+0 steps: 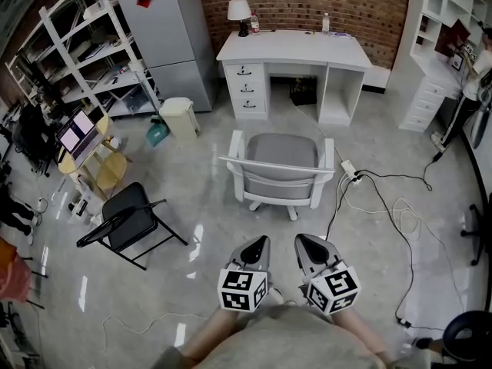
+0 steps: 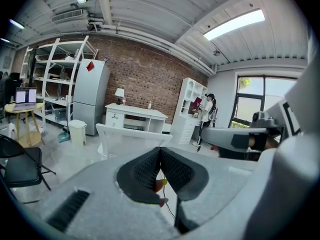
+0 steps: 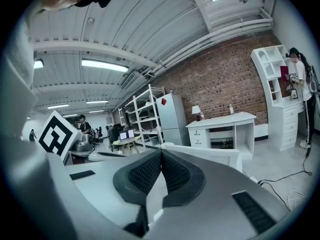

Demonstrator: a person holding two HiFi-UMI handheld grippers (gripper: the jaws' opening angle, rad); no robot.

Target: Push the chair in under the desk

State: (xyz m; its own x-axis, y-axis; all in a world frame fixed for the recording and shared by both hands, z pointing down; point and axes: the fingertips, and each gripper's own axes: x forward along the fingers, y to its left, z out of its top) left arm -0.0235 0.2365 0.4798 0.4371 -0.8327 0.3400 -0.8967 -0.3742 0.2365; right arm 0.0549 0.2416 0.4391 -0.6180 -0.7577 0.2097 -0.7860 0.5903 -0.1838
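Observation:
A white chair [image 1: 280, 167] with a grey seat stands on the floor, its back toward me, well short of the white desk [image 1: 296, 50] against the brick wall. The chair's backrest [image 2: 132, 136] shows in the left gripper view and again as the chair [image 3: 210, 156] in the right gripper view, with the desk [image 3: 225, 126] behind it. My left gripper [image 1: 261, 242] and right gripper [image 1: 301, 241] hover side by side just behind the chair, apart from it. Both are shut with nothing between the jaws.
A black folding chair [image 1: 131, 221] stands at the left near a small round table with a laptop [image 1: 81, 133]. A power strip [image 1: 350, 171] and cables [image 1: 400, 221] lie right of the white chair. A bin [image 1: 179, 118], fridge [image 1: 169, 37] and shelving [image 1: 84, 52] line the back left.

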